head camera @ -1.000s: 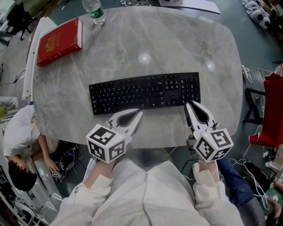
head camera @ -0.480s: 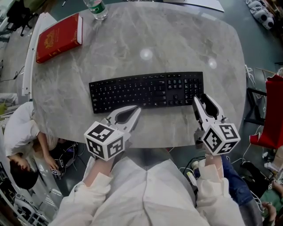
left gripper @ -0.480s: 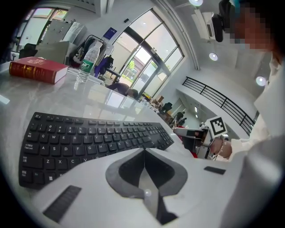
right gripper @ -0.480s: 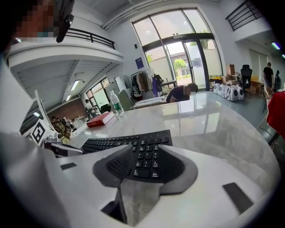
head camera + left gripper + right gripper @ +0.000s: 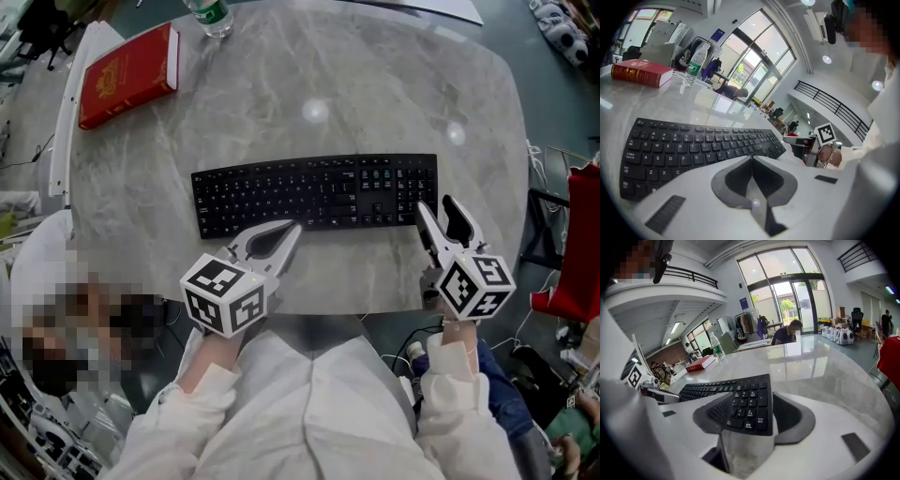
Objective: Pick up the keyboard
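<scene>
On the marble surface (image 5: 375, 94), black keyboard (image 5: 314, 192), right gripper (image 5: 438, 205) at its 3 o'clock end, jaws just opened wide with that end between them, left gripper (image 5: 292, 228) at 6 o'clock, jaws closed, empty.

Head view looks steeply down; both gripper views face the keyboard (image 5: 314, 194) closely.

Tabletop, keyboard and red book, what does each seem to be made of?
Tabletop: polished grey stone, probably marble or a lookalike; veins and mirrored lights.
Keyboard: matte black plastic; moulded keys, dull sheen.
Red book: hardcover, likely leatherette or coated board; slight gloss, gilt stamp.
</scene>
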`<act>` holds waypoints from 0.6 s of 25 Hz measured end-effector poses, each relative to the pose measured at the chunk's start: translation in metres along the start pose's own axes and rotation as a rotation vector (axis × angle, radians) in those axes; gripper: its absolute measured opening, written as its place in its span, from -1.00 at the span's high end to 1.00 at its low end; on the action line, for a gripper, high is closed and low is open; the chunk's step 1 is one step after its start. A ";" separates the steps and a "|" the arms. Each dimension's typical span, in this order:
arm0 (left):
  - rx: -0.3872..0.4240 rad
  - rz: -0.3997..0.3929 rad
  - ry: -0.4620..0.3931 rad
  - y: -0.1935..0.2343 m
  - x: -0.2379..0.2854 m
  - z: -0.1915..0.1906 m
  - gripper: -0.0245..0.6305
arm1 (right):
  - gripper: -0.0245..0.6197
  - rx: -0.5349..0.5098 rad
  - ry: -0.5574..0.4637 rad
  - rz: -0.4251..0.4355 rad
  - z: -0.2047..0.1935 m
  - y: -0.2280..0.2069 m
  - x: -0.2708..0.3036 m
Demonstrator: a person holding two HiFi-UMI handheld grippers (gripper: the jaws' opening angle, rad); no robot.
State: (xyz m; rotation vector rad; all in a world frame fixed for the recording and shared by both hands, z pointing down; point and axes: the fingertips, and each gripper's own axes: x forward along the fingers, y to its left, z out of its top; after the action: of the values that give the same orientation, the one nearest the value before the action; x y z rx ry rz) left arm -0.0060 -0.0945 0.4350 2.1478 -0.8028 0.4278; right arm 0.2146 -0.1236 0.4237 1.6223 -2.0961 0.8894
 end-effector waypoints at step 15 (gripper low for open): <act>-0.032 0.030 -0.009 0.013 0.001 -0.001 0.88 | 0.07 0.128 0.069 0.056 -0.018 -0.014 0.016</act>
State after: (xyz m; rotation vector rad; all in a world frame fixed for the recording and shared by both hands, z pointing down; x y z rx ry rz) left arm -0.0137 -0.1009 0.4433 2.1114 -0.8426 0.4184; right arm 0.2215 -0.1250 0.4506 1.5771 -2.0843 1.1028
